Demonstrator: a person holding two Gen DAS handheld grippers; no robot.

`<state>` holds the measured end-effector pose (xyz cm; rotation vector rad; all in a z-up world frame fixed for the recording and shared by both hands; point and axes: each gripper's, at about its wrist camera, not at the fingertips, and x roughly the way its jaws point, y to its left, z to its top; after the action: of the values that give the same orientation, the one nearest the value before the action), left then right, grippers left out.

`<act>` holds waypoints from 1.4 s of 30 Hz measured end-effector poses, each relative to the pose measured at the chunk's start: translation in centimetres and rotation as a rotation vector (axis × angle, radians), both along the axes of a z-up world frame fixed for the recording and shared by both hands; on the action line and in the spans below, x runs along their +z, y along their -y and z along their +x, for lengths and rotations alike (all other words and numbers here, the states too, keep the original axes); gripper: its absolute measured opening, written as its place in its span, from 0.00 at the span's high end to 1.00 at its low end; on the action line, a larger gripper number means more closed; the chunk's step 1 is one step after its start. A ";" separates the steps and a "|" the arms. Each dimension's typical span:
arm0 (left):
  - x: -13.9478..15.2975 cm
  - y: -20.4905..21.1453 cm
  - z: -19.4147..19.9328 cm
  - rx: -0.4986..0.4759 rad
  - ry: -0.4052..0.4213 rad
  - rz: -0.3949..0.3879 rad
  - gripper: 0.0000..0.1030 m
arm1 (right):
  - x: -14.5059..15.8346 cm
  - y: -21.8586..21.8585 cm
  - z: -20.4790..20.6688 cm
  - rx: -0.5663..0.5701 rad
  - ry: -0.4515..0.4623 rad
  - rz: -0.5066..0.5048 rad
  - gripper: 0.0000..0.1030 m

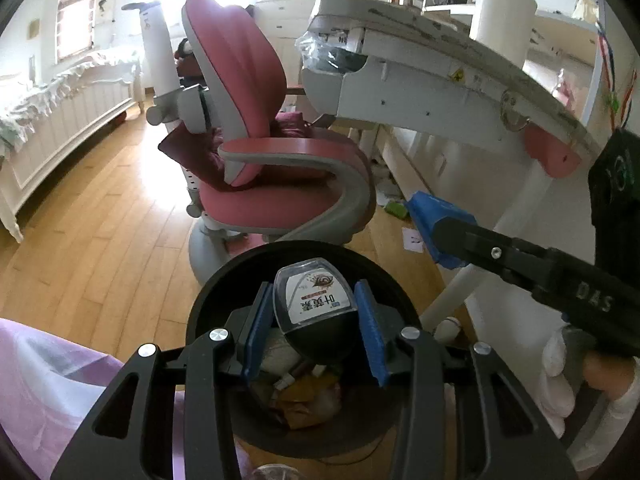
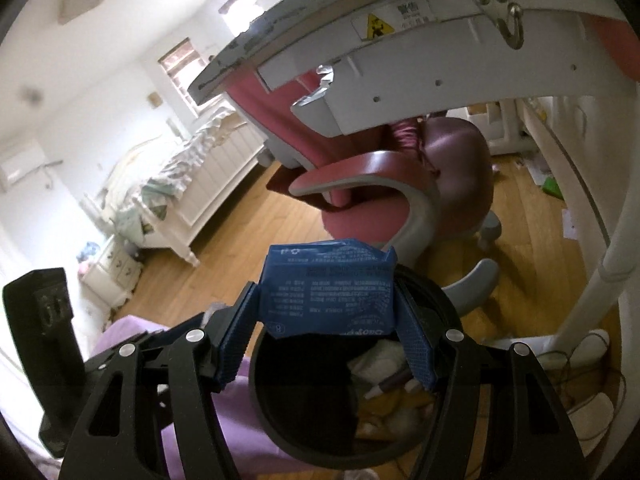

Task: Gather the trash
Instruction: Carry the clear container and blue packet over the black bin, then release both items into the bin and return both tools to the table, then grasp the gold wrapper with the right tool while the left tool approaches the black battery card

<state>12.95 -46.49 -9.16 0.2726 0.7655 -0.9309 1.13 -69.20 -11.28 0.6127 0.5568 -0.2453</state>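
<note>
Now both loads hang over the round black plastic trash bin (image 1: 208,312). My left hand-held gripper (image 1: 316,312) is clamped on a small black-and-clear plastic box with a white label (image 1: 316,300), directly above the bin's littered inside. My right hand-held gripper (image 2: 328,312) pinches a crumpled blue printed wrapper (image 2: 328,288) by its sides, over the bin's far rim. The pink chair (image 1: 256,120) and white worktop (image 1: 440,72) crowd the far side; straight down looks open.
</note>
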 end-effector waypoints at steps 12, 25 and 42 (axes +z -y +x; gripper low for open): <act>2.6 -3.1 -0.7 0.092 0.075 -0.009 0.13 | 0.4 -0.7 -0.1 -0.003 -0.016 0.009 0.22; 3.1 -24.6 5.4 0.580 -0.005 0.070 0.13 | 1.3 -15.5 4.5 0.495 -0.028 -0.093 0.22; -2.2 -30.5 11.0 0.645 -0.071 0.245 0.16 | 0.2 -35.5 7.5 1.066 -0.142 -0.413 0.22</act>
<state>23.93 -15.94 -11.38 0.1866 0.9575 -0.2381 8.62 -33.71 -11.12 -0.1516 0.8677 0.5993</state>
